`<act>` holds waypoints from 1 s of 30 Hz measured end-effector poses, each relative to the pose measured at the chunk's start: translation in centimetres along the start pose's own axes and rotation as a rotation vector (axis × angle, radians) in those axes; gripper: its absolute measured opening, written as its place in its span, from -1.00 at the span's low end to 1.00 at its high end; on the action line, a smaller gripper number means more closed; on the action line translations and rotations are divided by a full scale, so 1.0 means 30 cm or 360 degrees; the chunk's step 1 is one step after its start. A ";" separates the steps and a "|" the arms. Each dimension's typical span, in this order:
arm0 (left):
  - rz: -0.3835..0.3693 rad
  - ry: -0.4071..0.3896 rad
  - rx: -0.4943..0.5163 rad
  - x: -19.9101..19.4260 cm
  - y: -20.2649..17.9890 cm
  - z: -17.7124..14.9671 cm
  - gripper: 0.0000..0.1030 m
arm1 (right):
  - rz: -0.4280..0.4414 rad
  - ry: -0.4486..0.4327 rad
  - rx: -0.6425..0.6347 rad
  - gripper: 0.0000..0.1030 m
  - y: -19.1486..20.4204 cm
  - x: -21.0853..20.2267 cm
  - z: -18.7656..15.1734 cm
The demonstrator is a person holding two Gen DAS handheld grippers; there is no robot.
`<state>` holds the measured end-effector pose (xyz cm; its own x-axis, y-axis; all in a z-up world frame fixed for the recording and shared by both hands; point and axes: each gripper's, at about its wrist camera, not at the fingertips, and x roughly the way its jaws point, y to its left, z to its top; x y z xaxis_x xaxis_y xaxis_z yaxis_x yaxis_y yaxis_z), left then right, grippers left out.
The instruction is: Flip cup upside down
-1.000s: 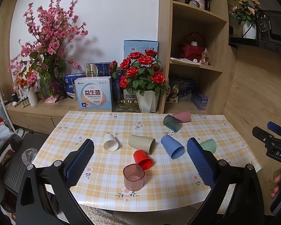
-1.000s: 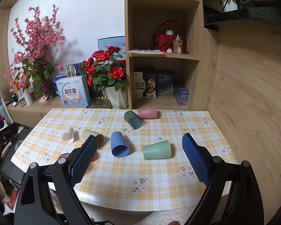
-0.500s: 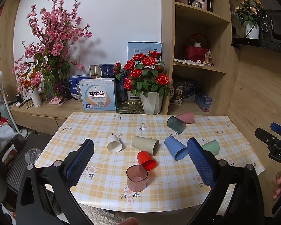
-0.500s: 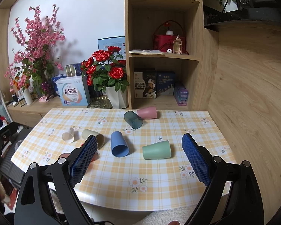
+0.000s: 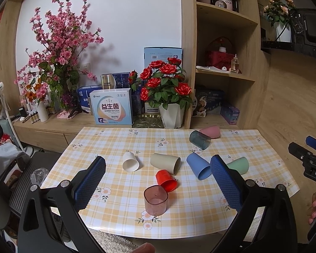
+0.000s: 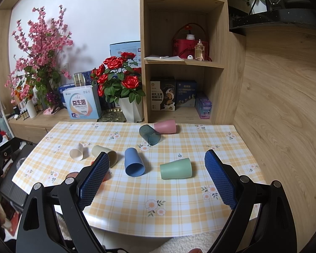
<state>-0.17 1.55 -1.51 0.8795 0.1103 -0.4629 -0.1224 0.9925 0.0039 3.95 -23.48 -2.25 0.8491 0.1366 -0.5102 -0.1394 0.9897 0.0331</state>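
Note:
Several cups are on the yellow checked table (image 5: 115,210). A clear pink cup (image 5: 155,200) stands upright near the front edge. The red (image 5: 166,180), white (image 5: 130,162), beige (image 5: 165,163), blue (image 5: 198,166), green (image 5: 238,164), dark clear (image 5: 199,139) and pink (image 5: 210,131) cups lie on their sides. My left gripper (image 5: 158,177) is open and empty, held above the front of the table. My right gripper (image 6: 157,176) is open and empty, with the blue cup (image 6: 134,165) and green cup (image 6: 176,168) lying between its fingers in view.
A sideboard behind the table holds a rose pot (image 5: 170,116), a white box (image 5: 110,109) and a pink blossom vase (image 5: 42,113). A wooden shelf unit (image 6: 183,63) stands at the back right. A wood wall (image 6: 284,105) runs along the table's right side.
The left gripper has drawn back and risen slightly, so the table sits lower and farther in its view. The right gripper has barely moved. No cup has moved.

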 end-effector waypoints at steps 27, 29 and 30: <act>0.0043 -0.0049 0.0023 -0.023 -0.010 -0.016 0.88 | 0.0000 -0.0002 0.0002 0.72 -0.003 0.000 -0.010; 0.0035 -0.0061 0.0032 -0.027 -0.018 -0.017 0.88 | -0.0001 -0.0004 0.0005 0.72 -0.004 -0.001 -0.013; 0.0032 -0.0062 0.0029 -0.029 -0.021 -0.016 0.88 | -0.0001 -0.0008 0.0009 0.72 -0.006 -0.002 -0.016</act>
<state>-1.08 0.81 -1.54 0.8942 0.1317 -0.4278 -0.1319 0.9908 0.0292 3.68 -23.68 -2.62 0.8516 0.1365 -0.5061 -0.1363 0.9900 0.0376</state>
